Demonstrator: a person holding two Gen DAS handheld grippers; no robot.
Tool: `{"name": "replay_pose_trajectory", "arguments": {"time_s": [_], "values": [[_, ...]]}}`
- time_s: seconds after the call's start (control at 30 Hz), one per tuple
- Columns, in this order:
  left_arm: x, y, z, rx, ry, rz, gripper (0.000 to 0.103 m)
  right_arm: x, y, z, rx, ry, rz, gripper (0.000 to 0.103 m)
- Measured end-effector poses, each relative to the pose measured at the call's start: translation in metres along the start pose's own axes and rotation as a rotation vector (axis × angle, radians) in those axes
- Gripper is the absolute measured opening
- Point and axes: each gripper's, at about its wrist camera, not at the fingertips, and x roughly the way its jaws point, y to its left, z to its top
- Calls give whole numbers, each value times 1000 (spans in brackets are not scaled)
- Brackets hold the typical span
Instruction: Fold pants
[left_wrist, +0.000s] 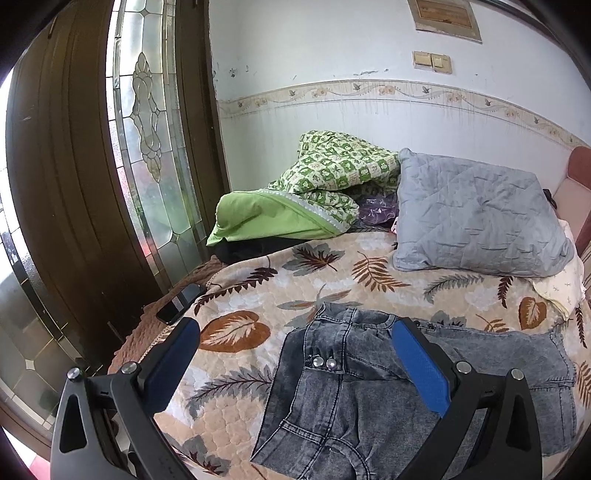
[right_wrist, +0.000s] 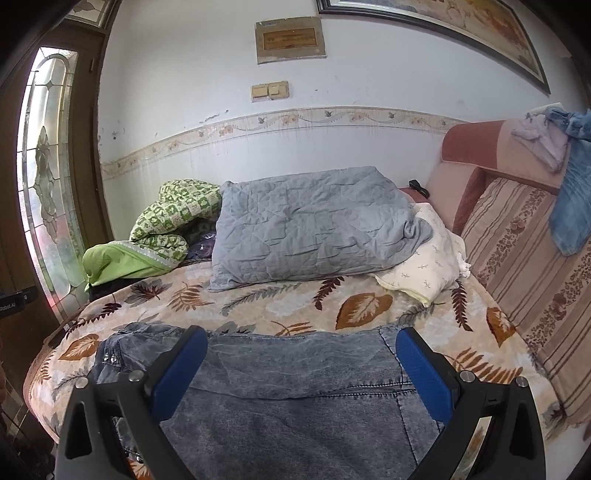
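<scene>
Grey acid-wash denim pants (left_wrist: 354, 391) lie on a leaf-patterned bedspread (left_wrist: 258, 295), waistband with metal studs toward the left, legs stretching right. My left gripper (left_wrist: 295, 328) hovers open over the waist end, its blue pads wide apart and holding nothing. In the right wrist view the pants (right_wrist: 295, 387) spread across the near part of the bed, folded over with a hem near the right. My right gripper (right_wrist: 301, 336) is open above the leg part, nothing between its fingers.
A grey quilted pillow (right_wrist: 314, 229), a green patterned quilt (left_wrist: 332, 166) and a cream cloth (right_wrist: 428, 269) crowd the back of the bed. A black phone (left_wrist: 181, 297) lies at the bed's left edge by a glass door (left_wrist: 147, 129). A striped sofa back (right_wrist: 535, 295) borders the right.
</scene>
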Motion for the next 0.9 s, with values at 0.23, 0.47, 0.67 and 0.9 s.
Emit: {"name": "replay_pose_trajectory", "arguments": {"time_s": [0.23, 0.47, 0.67, 0.9], "values": [[-8, -1, 0, 5, -2, -13, 103, -2, 10, 0, -18, 0, 18, 103], [-30, -3, 2, 18, -33, -35, 103, -21, 17, 3, -20, -23, 29, 103], [-44, -3, 3, 23, -56, -46, 103, -39, 18, 6, -20, -50, 33, 103], [-40, -4, 1, 30, -44, -54, 103, -41, 13, 7, -17, -49, 24, 103]]}}
